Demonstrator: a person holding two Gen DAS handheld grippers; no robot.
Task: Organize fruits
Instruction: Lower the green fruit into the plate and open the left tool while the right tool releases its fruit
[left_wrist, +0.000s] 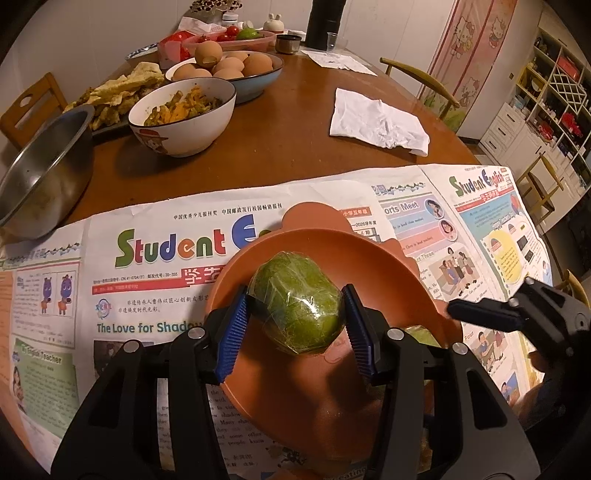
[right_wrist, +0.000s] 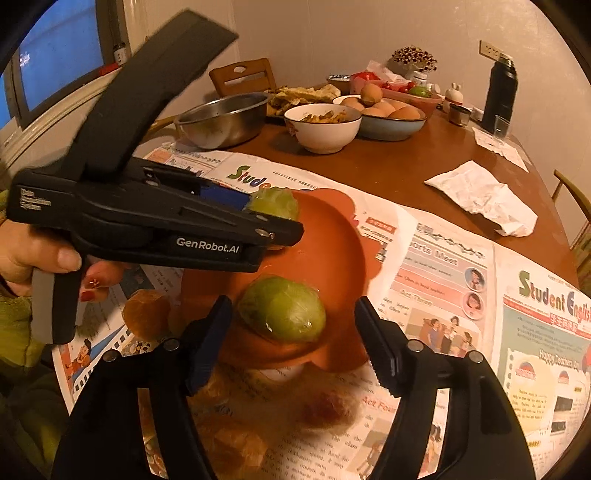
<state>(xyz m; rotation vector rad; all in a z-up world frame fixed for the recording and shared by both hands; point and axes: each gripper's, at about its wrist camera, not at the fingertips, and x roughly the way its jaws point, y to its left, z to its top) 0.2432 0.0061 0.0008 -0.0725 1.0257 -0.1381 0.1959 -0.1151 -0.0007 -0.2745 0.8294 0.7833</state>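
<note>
Fruit nearest the right camera blurred into orange shapes below the plate's rim. A second green fruit, shiny in plastic wrap, lay in the orange plate between the right hand-held gripper's wide jaws, untouched. Only the left view showed the left hand-held gripper clamping a wrapped green fruit over the plate, which stood on the newspaper-covered surface.
</note>
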